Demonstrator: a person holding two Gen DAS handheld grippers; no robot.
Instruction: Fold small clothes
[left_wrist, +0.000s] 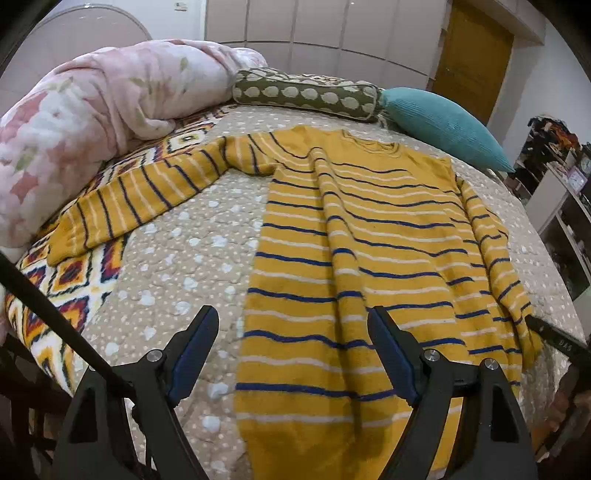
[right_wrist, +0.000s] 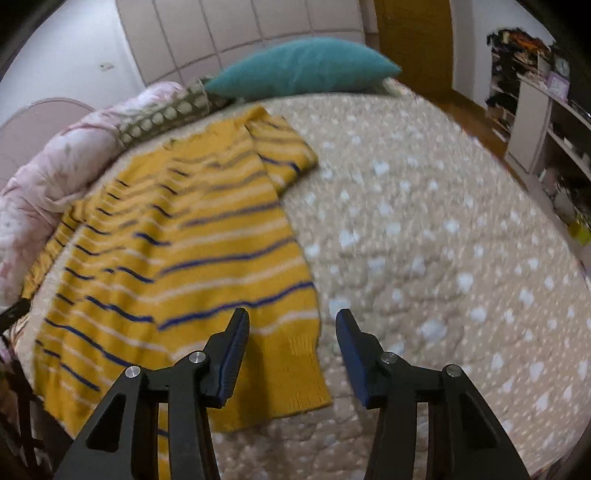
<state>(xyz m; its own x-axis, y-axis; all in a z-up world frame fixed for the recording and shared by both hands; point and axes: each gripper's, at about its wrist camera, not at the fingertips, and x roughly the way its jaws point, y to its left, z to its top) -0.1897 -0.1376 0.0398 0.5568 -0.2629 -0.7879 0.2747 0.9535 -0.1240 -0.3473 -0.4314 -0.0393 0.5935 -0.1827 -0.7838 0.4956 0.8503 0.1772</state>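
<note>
Both the left gripper (left_wrist: 291, 350) and right gripper (right_wrist: 291, 347) are held with jaws spread and empty above the mustard-yellow knitted sweater with navy and white stripes (left_wrist: 354, 266), laid flat on the beige dotted quilted bedspread (right_wrist: 424, 240). If only one knit layer is pinched, the fold could be skewed; the outstretched left sleeve (left_wrist: 147, 192) might be dragged askew.

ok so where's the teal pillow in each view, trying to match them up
Left wrist view: the teal pillow lies upper right, at the far edge of the bed, beyond the sweater's neckline.
Right wrist view: the teal pillow sits top centre, behind the sweater's far end.
Shared landmark: the yellow striped sweater lies spread on the bed in both.
</note>
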